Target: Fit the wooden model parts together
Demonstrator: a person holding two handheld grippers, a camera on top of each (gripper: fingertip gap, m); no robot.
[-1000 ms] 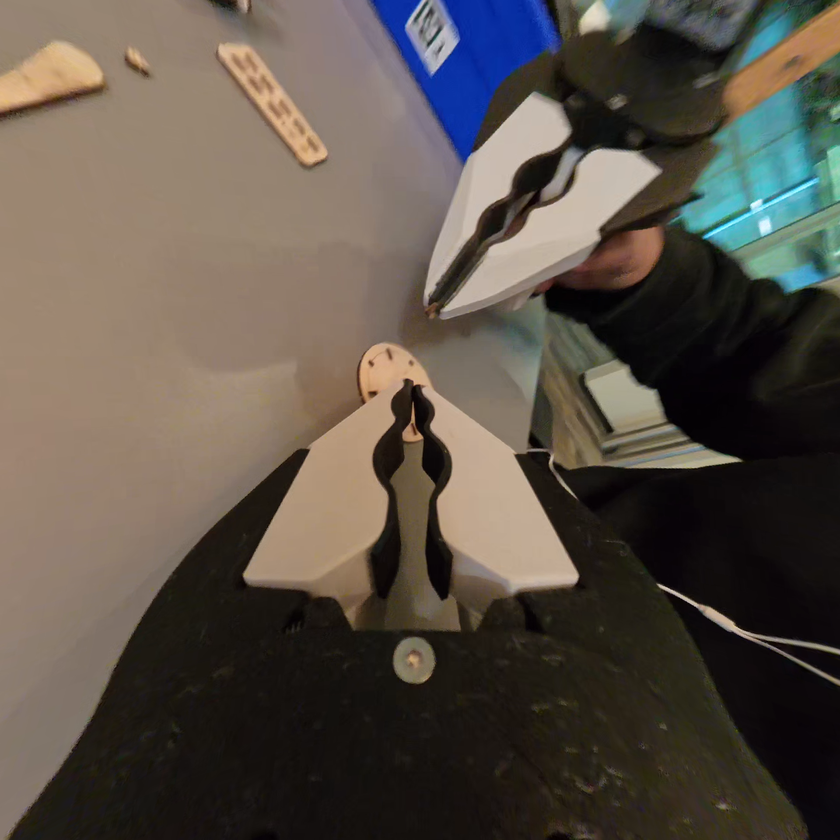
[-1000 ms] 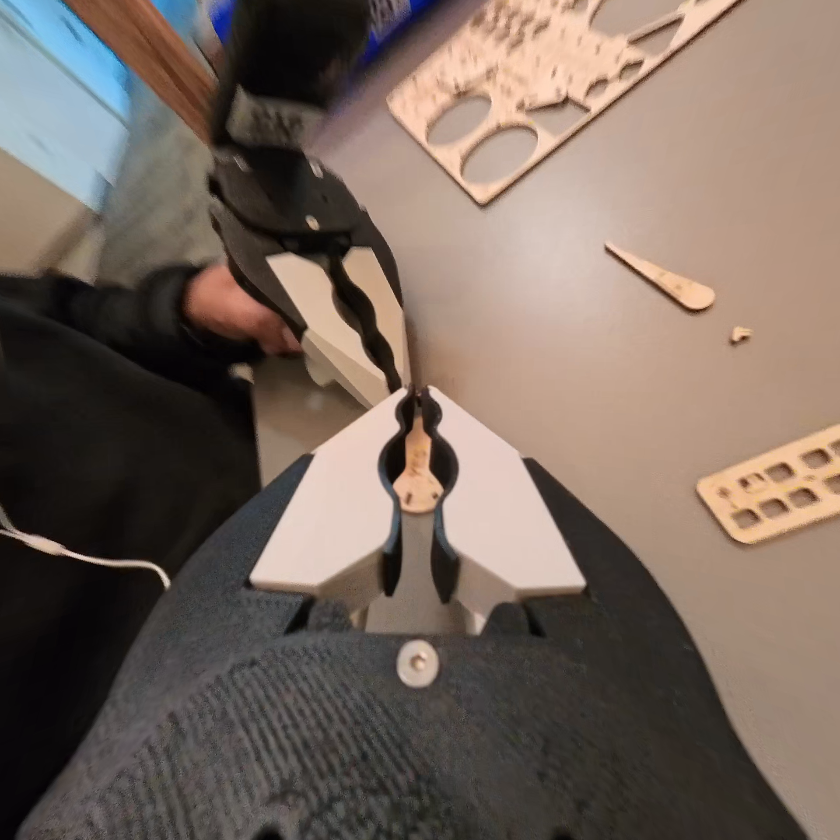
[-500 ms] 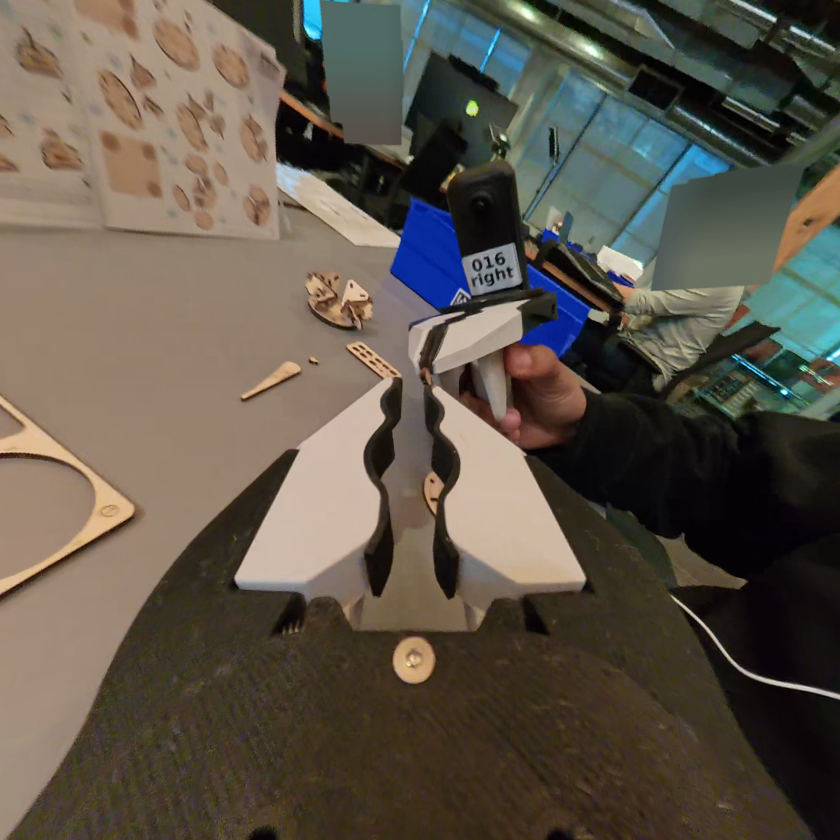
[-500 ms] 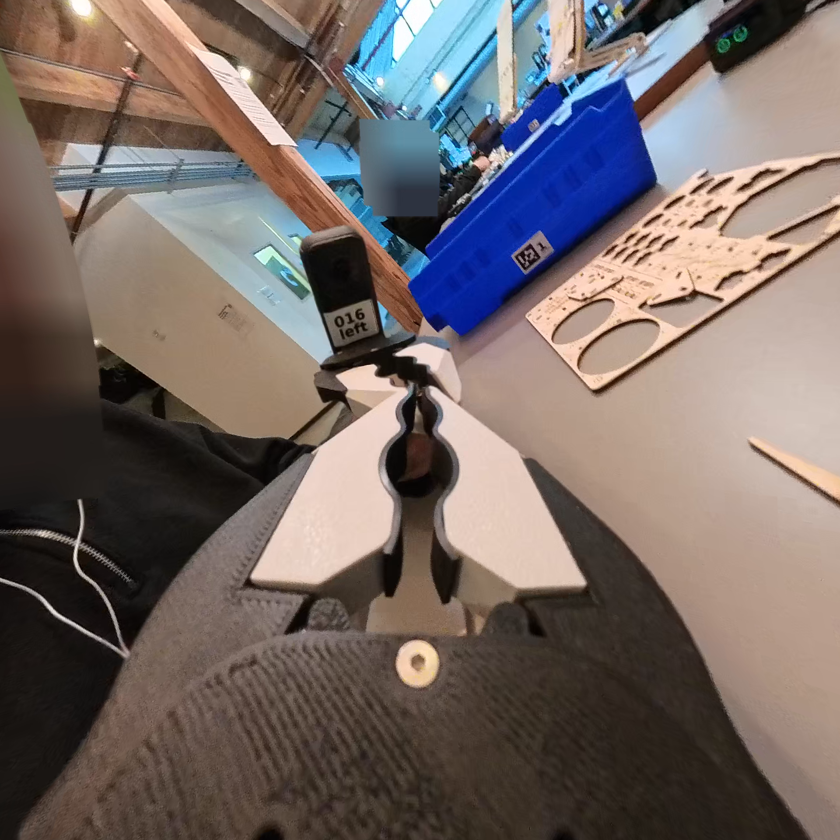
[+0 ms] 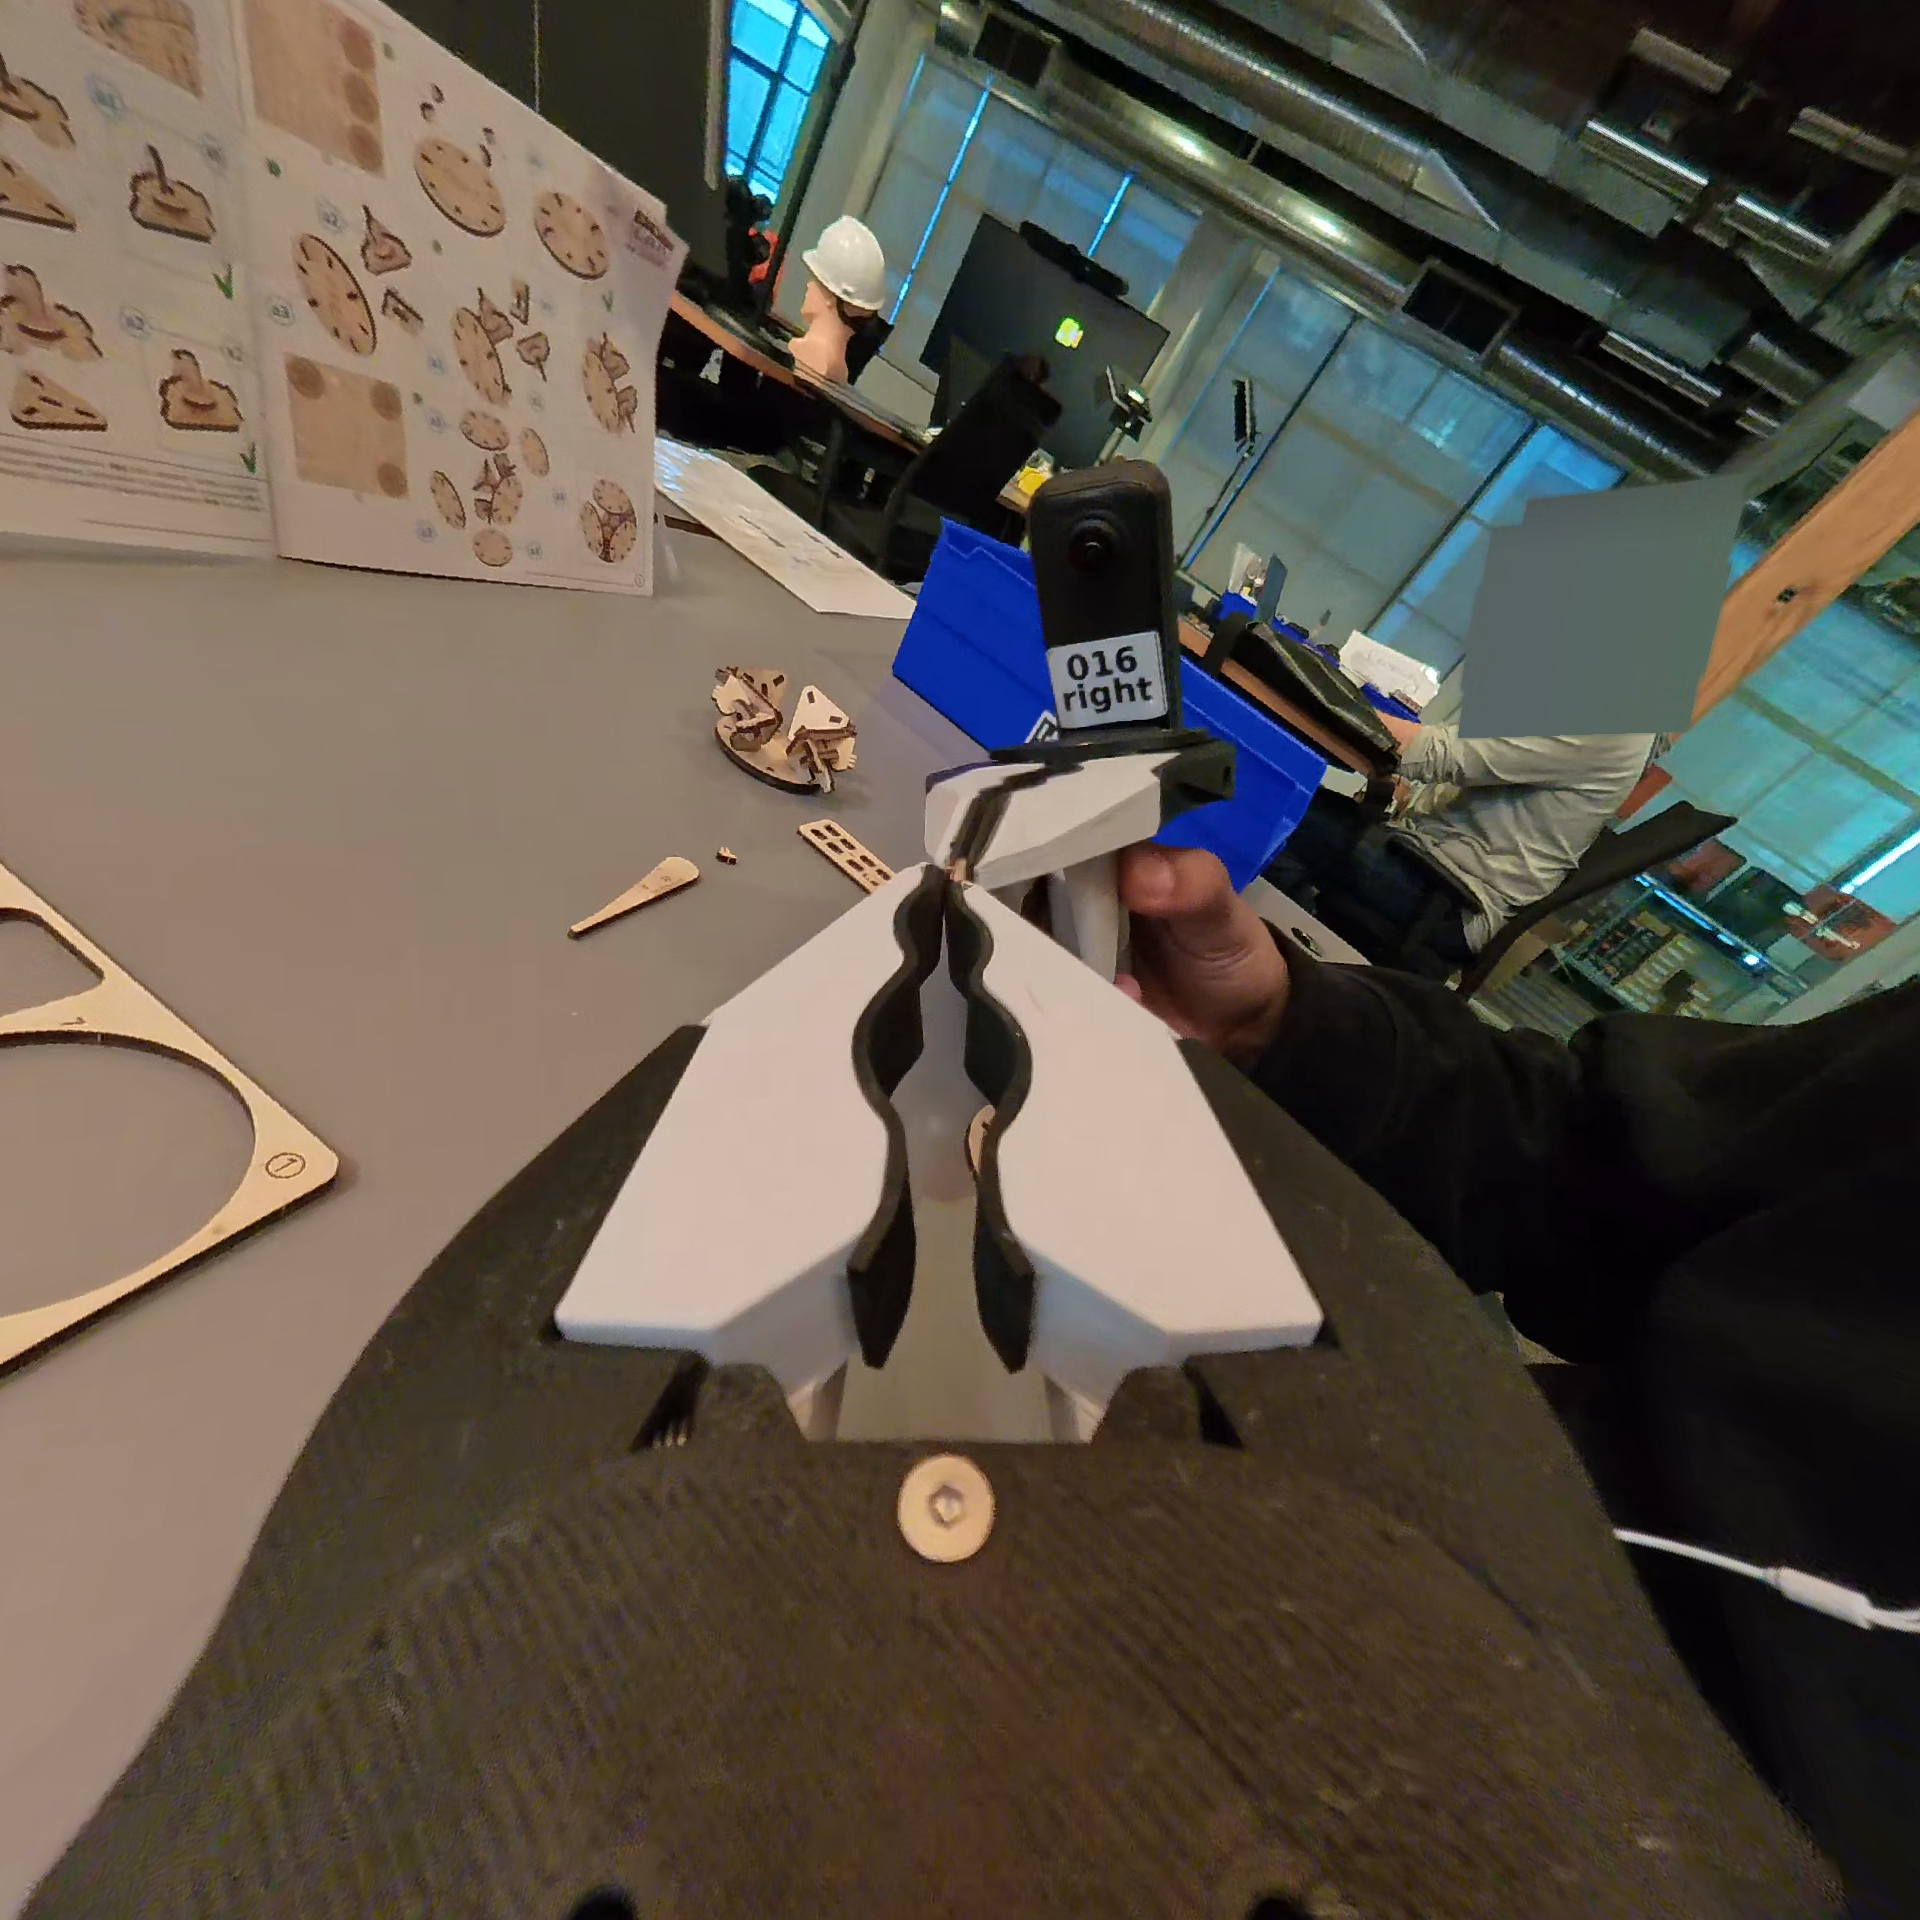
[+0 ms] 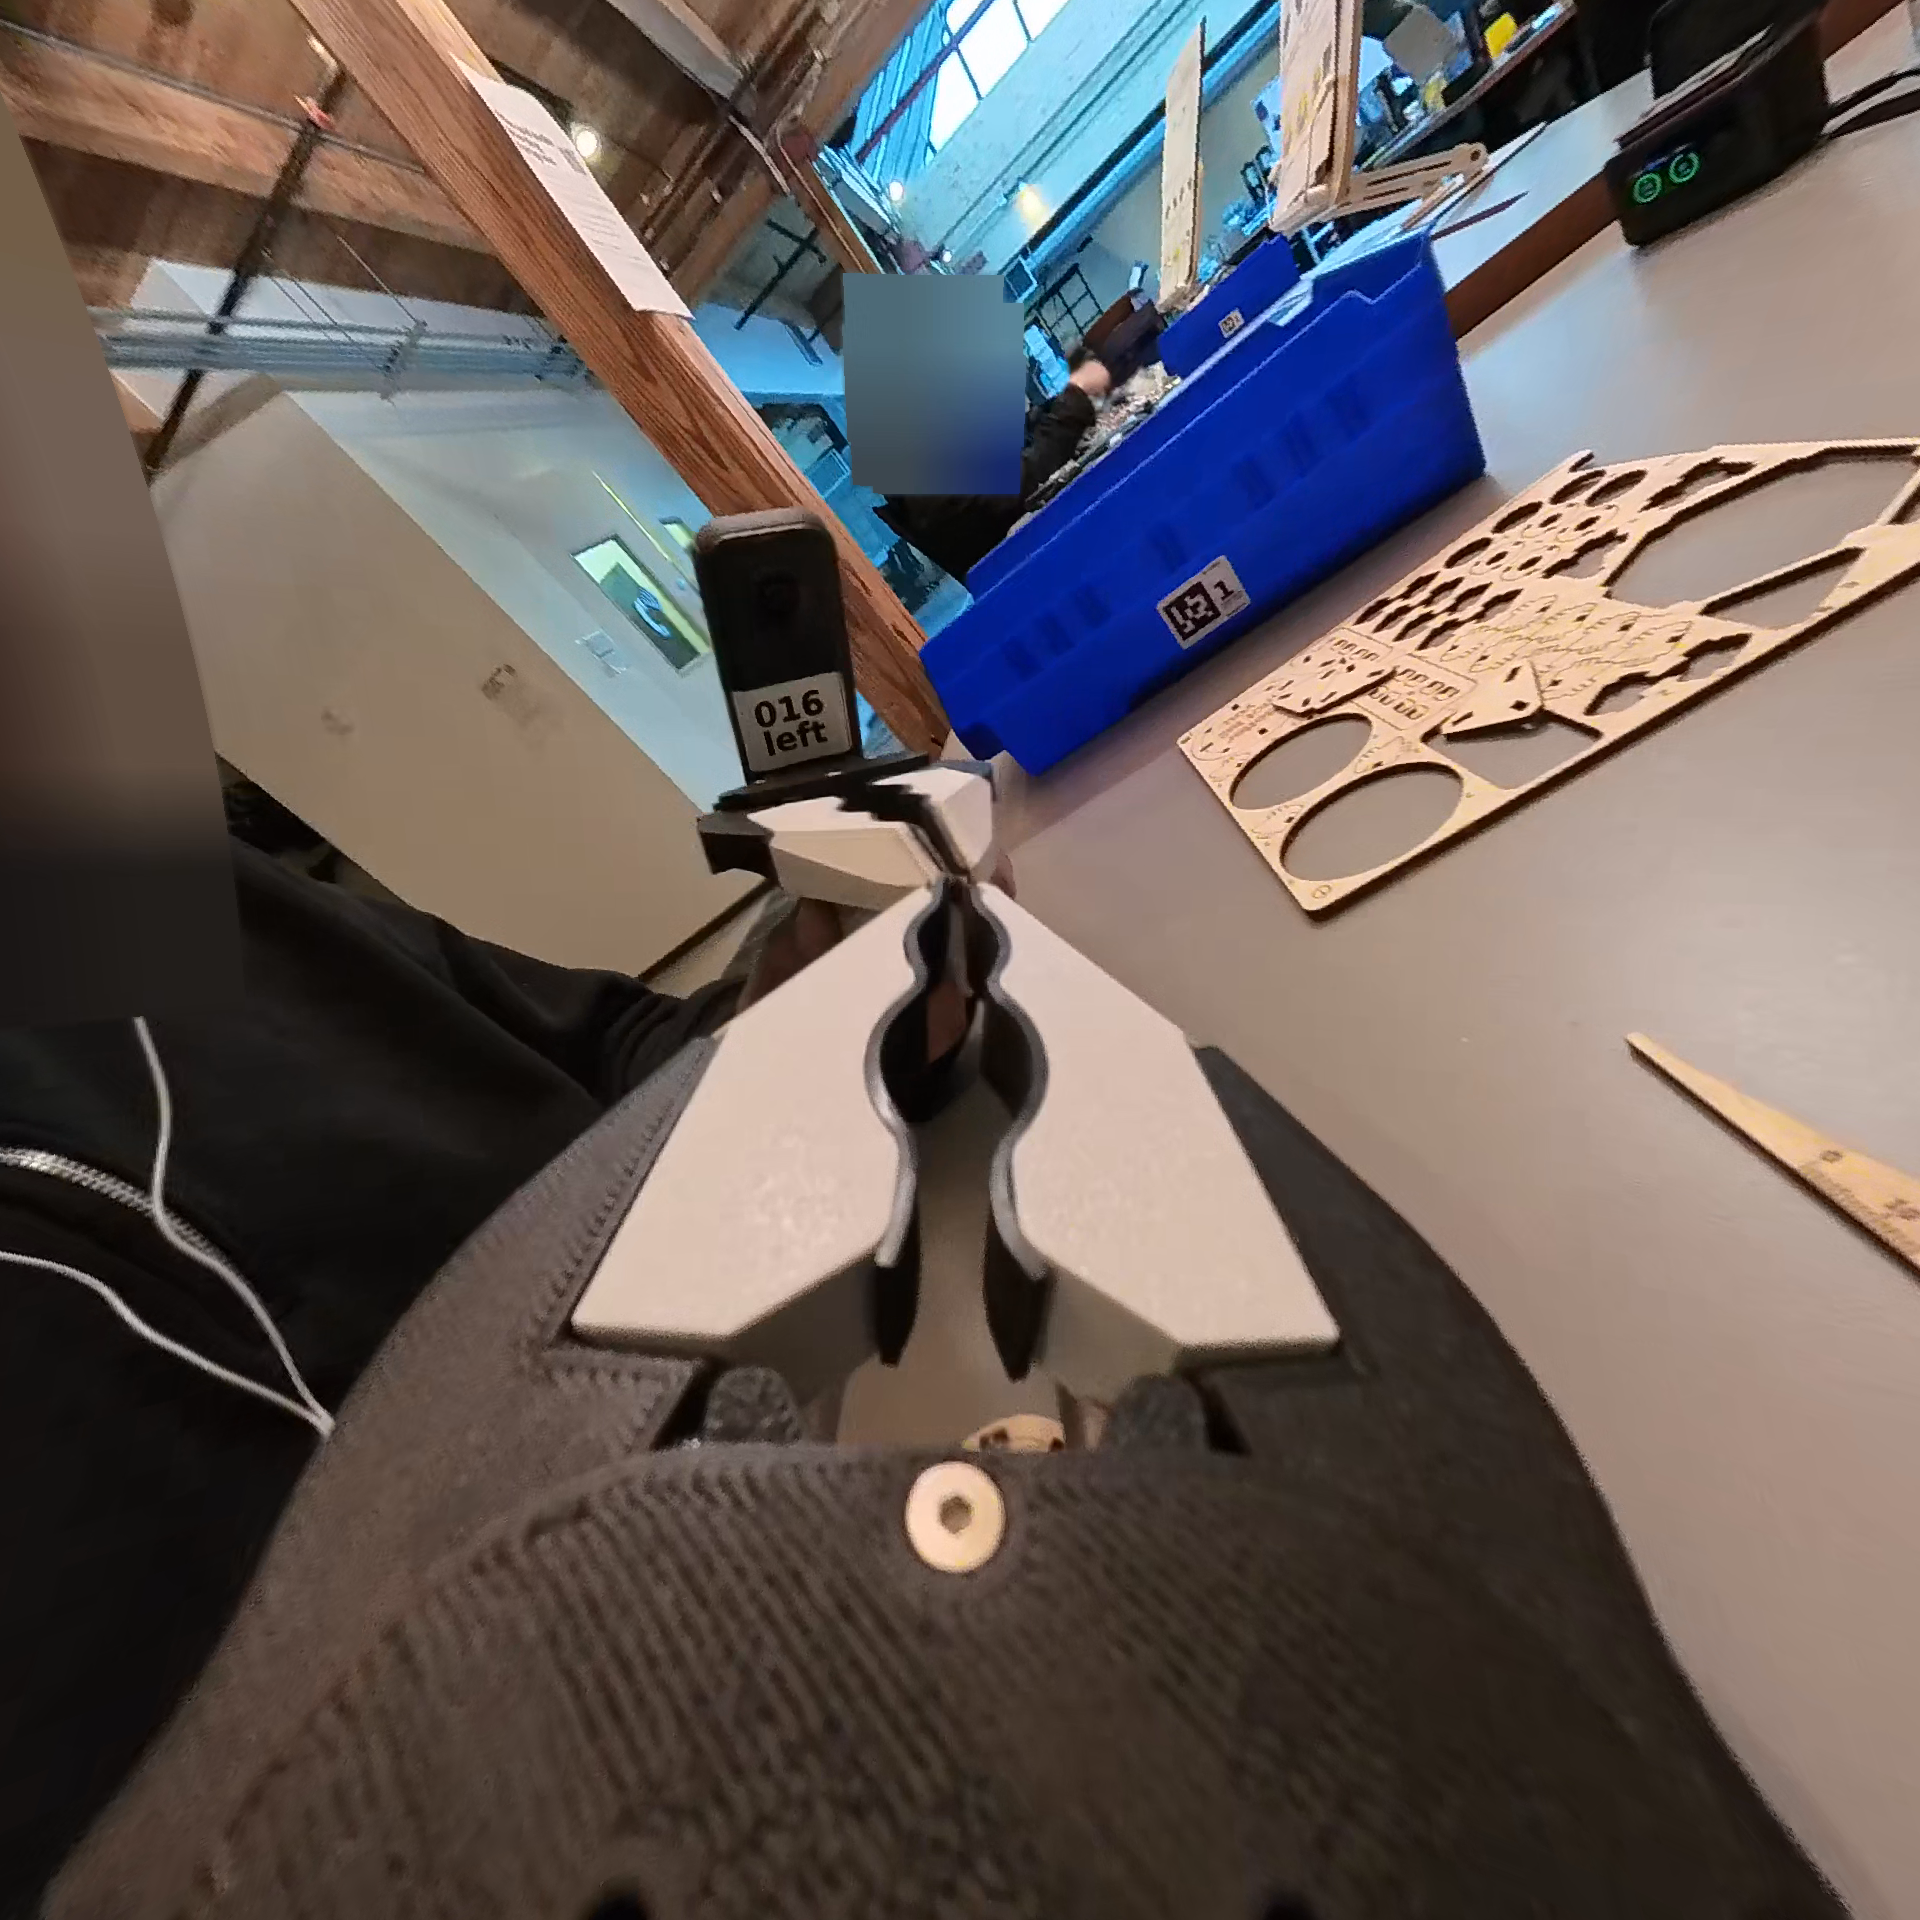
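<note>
My right gripper [image 6: 951, 899] is shut on a small thin wooden piece [image 6: 948, 1023], seen edge-on between its pads. In the left wrist view the right gripper [image 5: 961, 847] points down at my left gripper [image 5: 943, 883], tip to tip above the grey table [image 5: 416, 779]. The piece's end [image 5: 959, 869] sticks out of the right gripper's tips, and the left fingertips are closed on it. The left gripper also shows in the right wrist view [image 6: 940, 857]. A round wooden disc [image 5: 978, 1138] lies on the table below, also seen under the right gripper [image 6: 1013, 1434].
A blue bin [image 6: 1247, 561] stands behind. A wooden sheet with round cut-outs [image 6: 1558, 675] lies to the right. A tapered wooden pointer [image 5: 634, 894], a slotted strip [image 5: 844, 852], a part-built wooden model [image 5: 784, 727] and instruction sheets [image 5: 312, 312] are farther off. The tips of both grippers are at nearly the same place.
Both grippers tilted up from the table and met tip to tip. My left gripper opened, then shut again at the end of the piece. The right gripper kept hold of the piece.
</note>
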